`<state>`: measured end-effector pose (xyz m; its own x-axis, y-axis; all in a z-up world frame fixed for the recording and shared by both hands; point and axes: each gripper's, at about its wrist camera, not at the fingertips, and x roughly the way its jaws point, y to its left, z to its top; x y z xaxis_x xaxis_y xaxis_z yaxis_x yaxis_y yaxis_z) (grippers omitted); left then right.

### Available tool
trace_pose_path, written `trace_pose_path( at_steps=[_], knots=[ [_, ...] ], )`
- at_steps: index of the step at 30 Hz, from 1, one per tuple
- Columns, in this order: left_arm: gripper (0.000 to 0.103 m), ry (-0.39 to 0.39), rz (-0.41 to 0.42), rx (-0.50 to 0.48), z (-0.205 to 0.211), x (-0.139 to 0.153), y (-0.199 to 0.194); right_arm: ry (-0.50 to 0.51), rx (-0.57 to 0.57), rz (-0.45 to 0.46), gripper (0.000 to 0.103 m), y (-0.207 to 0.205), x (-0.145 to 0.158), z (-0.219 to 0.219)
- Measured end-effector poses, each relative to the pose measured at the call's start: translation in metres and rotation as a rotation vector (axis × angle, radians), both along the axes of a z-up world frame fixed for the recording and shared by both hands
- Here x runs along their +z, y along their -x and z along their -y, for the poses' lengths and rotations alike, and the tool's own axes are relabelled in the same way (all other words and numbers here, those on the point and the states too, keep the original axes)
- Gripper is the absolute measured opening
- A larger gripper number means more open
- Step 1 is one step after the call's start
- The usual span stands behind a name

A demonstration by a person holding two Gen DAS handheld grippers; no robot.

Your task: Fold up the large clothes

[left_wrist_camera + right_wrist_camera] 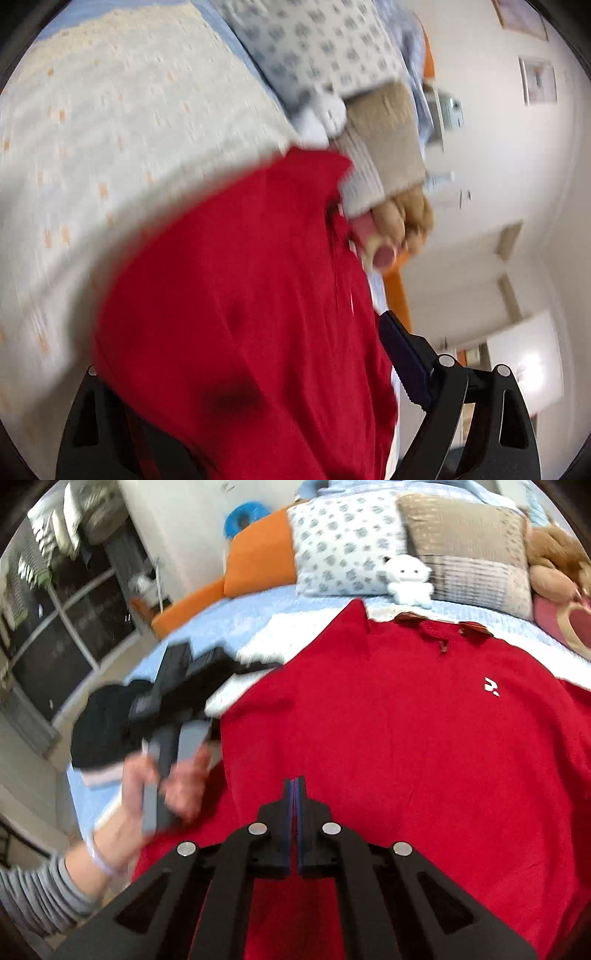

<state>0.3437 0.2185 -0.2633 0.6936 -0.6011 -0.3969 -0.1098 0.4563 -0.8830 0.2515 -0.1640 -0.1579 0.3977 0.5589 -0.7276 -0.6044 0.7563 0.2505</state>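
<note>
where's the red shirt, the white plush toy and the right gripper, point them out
red shirt [406, 738], right wrist view, on the chest area
white plush toy [408, 578], right wrist view, on its body, in front of the pillows
right gripper [295, 786], right wrist view, between its closed fingertips

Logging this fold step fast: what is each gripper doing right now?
Left gripper: open, red shirt lying loose between its fingers.
Right gripper: closed; whether it pinches shirt fabric cannot be told.
</note>
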Motion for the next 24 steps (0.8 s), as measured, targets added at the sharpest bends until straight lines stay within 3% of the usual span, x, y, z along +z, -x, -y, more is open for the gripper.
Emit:
trace_pose_path(
  at_steps=[2, 3, 5, 8, 10, 12, 13, 16, 19, 21, 24],
  knots=[
    [0.088, -0.019, -0.001, 0.038, -0.013, 0.003, -0.006, 0.060, 0.022, 0.073, 0.009, 0.013, 0.000, -0.015],
    [0.088, -0.026, -0.002, 0.051, -0.022, 0.004, -0.008, 0.115, 0.047, 0.109, 0.019, 0.021, -0.001, -0.030],
    [0.088, -0.020, -0.008, 0.068, -0.035, 0.003, -0.010, 0.156, 0.074, 0.169, 0.088, 0.034, -0.005, -0.052],
    [0.088, 0.000, -0.014, 0.078, -0.051, 0.003, -0.010, 0.237, 0.175, 0.196, 0.084, 0.050, -0.021, -0.091],
    [0.084, -0.048, -0.018, 0.072, -0.054, 0.008, -0.014, 0.343, 0.228, 0.230, 0.083, 0.061, -0.039, -0.114],
    [0.079, -0.084, -0.021, 0.051, -0.058, 0.012, -0.015, 0.463, 0.265, 0.260, 0.056, 0.068, -0.061, -0.125],
    [0.073, -0.106, -0.027, 0.043, -0.060, 0.013, -0.015, 0.502, 0.277, 0.223, 0.029, 0.066, -0.074, -0.125],
    [0.057, -0.184, -0.063, 0.019, -0.061, 0.016, -0.016, 0.447, 0.259, 0.141, 0.028, 0.056, -0.078, -0.108],
    [0.041, -0.198, -0.092, 0.017, -0.068, 0.013, -0.009, 0.402, 0.250, 0.081, 0.029, 0.052, -0.075, -0.091],
    [0.040, -0.202, -0.105, 0.022, -0.072, 0.011, -0.003, 0.317, 0.270, -0.020, 0.031, 0.045, -0.070, -0.080],
    [0.040, -0.284, -0.106, 0.023, -0.069, 0.017, 0.015, 0.179, 0.238, -0.141, 0.042, 0.019, -0.059, -0.060]
  ],
)
